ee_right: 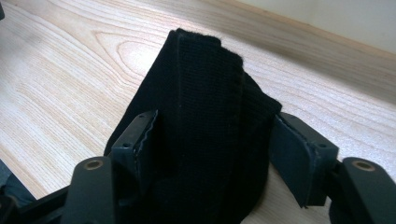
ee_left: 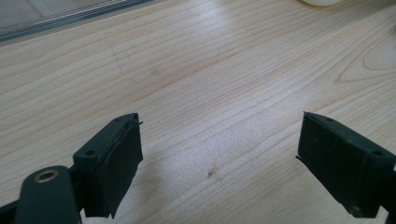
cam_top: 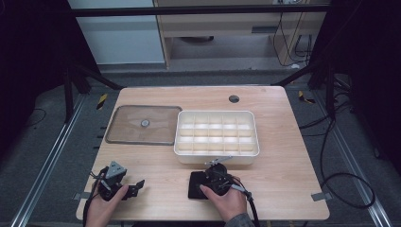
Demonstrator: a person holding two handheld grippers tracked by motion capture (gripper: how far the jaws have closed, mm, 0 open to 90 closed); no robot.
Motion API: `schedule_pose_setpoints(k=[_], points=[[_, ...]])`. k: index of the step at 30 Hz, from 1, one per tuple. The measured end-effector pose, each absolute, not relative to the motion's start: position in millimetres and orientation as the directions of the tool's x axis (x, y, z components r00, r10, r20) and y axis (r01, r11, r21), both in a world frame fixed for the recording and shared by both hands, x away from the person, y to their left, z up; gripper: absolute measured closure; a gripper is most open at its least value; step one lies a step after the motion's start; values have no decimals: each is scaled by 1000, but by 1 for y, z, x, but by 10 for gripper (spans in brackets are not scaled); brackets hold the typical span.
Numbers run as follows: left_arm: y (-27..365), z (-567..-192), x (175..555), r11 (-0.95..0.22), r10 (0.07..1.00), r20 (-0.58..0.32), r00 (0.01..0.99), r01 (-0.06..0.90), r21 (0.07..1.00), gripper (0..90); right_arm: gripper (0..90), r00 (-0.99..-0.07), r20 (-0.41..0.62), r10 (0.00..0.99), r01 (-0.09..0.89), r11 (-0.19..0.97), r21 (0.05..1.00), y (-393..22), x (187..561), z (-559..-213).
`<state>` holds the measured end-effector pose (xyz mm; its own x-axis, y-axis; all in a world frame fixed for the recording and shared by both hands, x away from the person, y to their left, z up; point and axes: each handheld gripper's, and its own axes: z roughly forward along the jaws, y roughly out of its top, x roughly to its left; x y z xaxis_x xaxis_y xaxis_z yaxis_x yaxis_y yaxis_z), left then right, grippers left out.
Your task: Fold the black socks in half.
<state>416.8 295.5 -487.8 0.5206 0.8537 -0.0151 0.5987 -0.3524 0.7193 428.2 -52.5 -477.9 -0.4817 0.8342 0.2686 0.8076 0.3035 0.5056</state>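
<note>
A black folded cloth (cam_top: pixel 195 185) lies on the wooden table (cam_top: pixel 283 189) just in front of a white compartment tray (cam_top: pixel 256 137). My right gripper (cam_top: pixel 209 178) is over it. In the right gripper view the cloth (ee_right: pixel 205 70) stands up in a ridge between the jaws, and my right gripper (ee_right: pixel 215 116) is shut on it with both pads against the fabric. My left gripper (cam_top: pixel 135 187) rests near the table's front left edge. In the left gripper view my left gripper (ee_left: pixel 219 126) is open over bare wood, with nothing between its fingers.
A clear lid (cam_top: pixel 127 135) with a small knob lies flat to the left of the tray; its edge (ee_left: pixel 46 21) crosses the top left of the left gripper view. The tray's compartments look empty. A round cable hole (cam_top: pixel 233 99) sits near the table's far edge.
</note>
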Motion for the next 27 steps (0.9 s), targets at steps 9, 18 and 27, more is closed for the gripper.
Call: schedule_pose_setpoints(k=[9, 18, 27], points=[[294, -489, 417, -360, 851, -11, 526, 599, 715, 142, 426, -506, 249, 826, 792, 331, 513, -50, 427, -477], [295, -489, 417, -366, 851, -7, 525, 602, 710, 141, 489, -523, 233, 820, 781, 352, 516, -46, 425, -477], [296, -489, 417, -363, 853, -10, 523, 605, 708, 140, 596, -545, 252, 800, 771, 360, 525, -45, 424, -476]])
